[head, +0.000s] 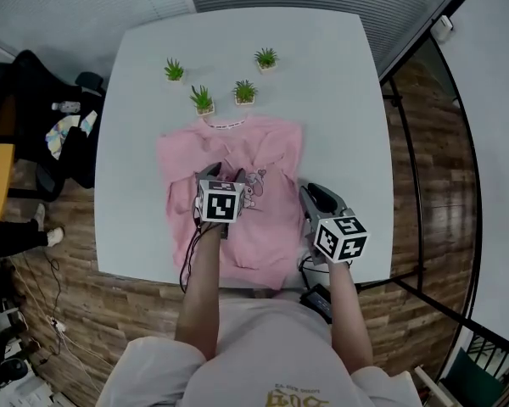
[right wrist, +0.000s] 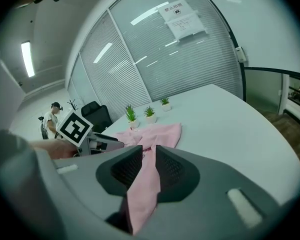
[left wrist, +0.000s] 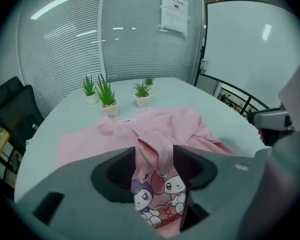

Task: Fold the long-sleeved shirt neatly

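Note:
A pink long-sleeved shirt (head: 271, 147) with a cartoon print (left wrist: 157, 196) lies flat on the white table (head: 339, 83), collar toward the far side. My left gripper (head: 222, 176) hovers over the shirt's middle, open, with a folded-in sleeve end (left wrist: 157, 144) lying loose between the pads. At the shirt's right edge my right gripper (head: 311, 193) is shut on a strip of pink fabric (right wrist: 145, 184), which runs up through the jaws from the shirt (right wrist: 162, 132). The left gripper (right wrist: 97, 145) shows beside it in the right gripper view.
Several small potted plants (head: 203, 100) stand just beyond the collar. A black chair (head: 34, 100) with items on it is left of the table. A dark cable (head: 189, 257) hangs at the near table edge. A person (right wrist: 51, 119) stands far off by the glass wall.

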Motion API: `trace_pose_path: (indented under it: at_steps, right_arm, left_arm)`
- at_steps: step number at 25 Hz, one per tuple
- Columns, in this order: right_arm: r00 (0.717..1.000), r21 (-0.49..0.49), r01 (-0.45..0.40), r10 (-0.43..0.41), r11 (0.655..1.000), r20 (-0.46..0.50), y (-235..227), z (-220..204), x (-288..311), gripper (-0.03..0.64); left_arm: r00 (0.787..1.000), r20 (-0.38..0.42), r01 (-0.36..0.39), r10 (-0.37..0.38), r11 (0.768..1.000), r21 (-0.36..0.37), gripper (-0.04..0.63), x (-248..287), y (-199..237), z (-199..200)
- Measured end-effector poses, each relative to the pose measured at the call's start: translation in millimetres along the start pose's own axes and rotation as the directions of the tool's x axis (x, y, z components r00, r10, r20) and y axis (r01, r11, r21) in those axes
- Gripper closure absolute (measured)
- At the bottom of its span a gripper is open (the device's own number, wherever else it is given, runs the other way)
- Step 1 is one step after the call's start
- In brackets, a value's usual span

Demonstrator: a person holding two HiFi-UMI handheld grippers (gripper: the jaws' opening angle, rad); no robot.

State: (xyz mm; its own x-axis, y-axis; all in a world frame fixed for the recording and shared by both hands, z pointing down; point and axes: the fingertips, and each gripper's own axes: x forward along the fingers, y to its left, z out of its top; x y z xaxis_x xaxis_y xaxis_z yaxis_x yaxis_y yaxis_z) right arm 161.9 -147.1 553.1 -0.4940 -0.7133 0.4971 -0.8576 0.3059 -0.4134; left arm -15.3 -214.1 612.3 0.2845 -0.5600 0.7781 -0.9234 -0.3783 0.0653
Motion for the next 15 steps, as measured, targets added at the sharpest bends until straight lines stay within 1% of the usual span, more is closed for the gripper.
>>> trace_pose_path:
  at_steps: [2, 4, 6, 8, 9, 12, 13, 15]
  right_arm:
    - [1.000, 0.001, -0.004, 0.004, 1.000, -0.009, -2.8, -4.0, -1.9, 0.522]
    - [1.000, 0.005, -0.007, 0.007, 1.000, -0.009, -5.9, -5.9, -4.2, 0.522]
    - [1.000, 0.015, -0.020, 0.020, 1.000, 0.003, -8.0, -5.3, -6.9, 0.522]
    - [0.999, 0.025, -0.033, 0.032, 0.999, 0.010, -9.9, -5.0, -7.4, 0.522]
    - [0.999, 0.027, -0.036, 0.036, 0.999, 0.010, -11.1, -5.2, -6.6, 0.522]
    - [0.999, 0.029, -0.046, 0.046, 0.999, 0.010, -12.7, -6.0, -5.8, 0.525]
    - [0.999, 0.029, -0.048, 0.048, 0.998, 0.009, -12.8, -6.5, -6.9, 0.526]
    - [0.999, 0.029, -0.050, 0.049, 0.998, 0.005, -14.9, -8.0, -10.1, 0.529]
  left_arm:
    - [1.000, -0.015, 0.016, -0.016, 1.000, -0.018, 0.369, 7.5, -4.7, -4.9]
    - [1.000, -0.011, 0.017, -0.017, 1.000, -0.024, 0.436, 11.0, -8.4, -2.5]
    - [1.000, 0.003, 0.000, 0.000, 1.000, 0.015, 0.510, 9.7, -12.3, 5.0]
    - [0.999, 0.030, -0.017, 0.015, 0.998, 0.065, 0.560, 7.3, -18.4, 17.3]
    - [0.999, 0.046, -0.013, 0.010, 0.997, 0.071, 0.566, 6.6, -23.1, 24.8]
    - [0.995, 0.093, 0.019, -0.025, 0.998, 0.061, 0.569, 3.9, -42.5, 49.7]
    - [0.994, 0.107, 0.025, -0.033, 0.997, 0.071, 0.569, 2.2, -50.6, 58.7]
    - [0.991, 0.128, 0.034, -0.048, 0.993, 0.113, 0.569, 0.9, -69.3, 75.3]
